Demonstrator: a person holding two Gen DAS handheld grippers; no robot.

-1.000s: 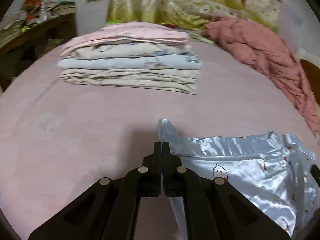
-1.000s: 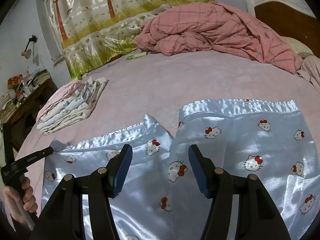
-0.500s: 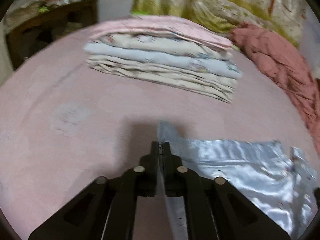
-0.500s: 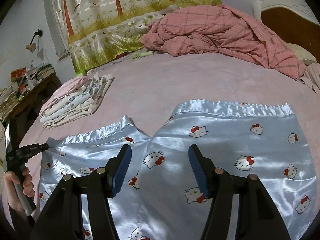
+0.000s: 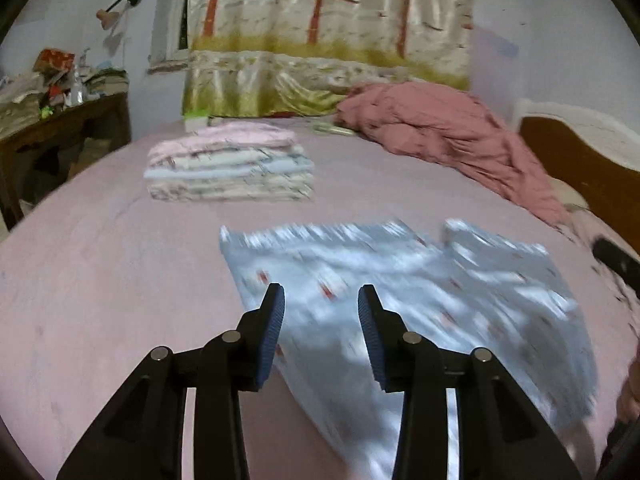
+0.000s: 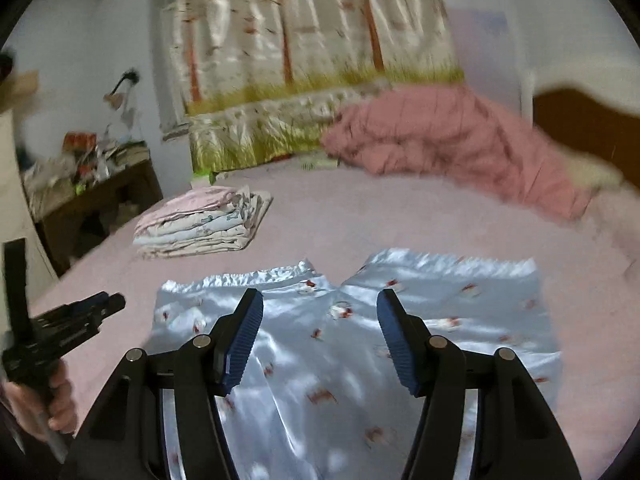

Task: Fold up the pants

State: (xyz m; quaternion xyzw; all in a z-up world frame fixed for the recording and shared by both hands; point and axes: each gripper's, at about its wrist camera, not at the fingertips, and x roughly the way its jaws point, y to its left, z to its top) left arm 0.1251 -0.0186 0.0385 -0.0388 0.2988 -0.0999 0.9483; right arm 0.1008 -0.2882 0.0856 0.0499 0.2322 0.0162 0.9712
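Two hand-held grippers, left (image 5: 321, 304) and right (image 6: 320, 312), hang over the pants (image 6: 360, 340) with ribbed blue pads (image 6: 244, 340) spread apart, gripping nothing. The pants are glossy pale-blue satin with small red-and-white prints, lying flat on the pink bed (image 5: 100, 280), their ruffled edge on the far side. Beyond, at left, sits a folded stack (image 5: 228, 168); at right, a crumpled pink blanket (image 5: 448, 136). Farther off hangs a tree-print curtain (image 5: 320, 20), with a cluttered worktop (image 5: 60, 120) at far left.

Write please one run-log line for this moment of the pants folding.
step: fold pants | left gripper: open, above pants | right gripper: open, above pants | pants: flat on bed, unfolded
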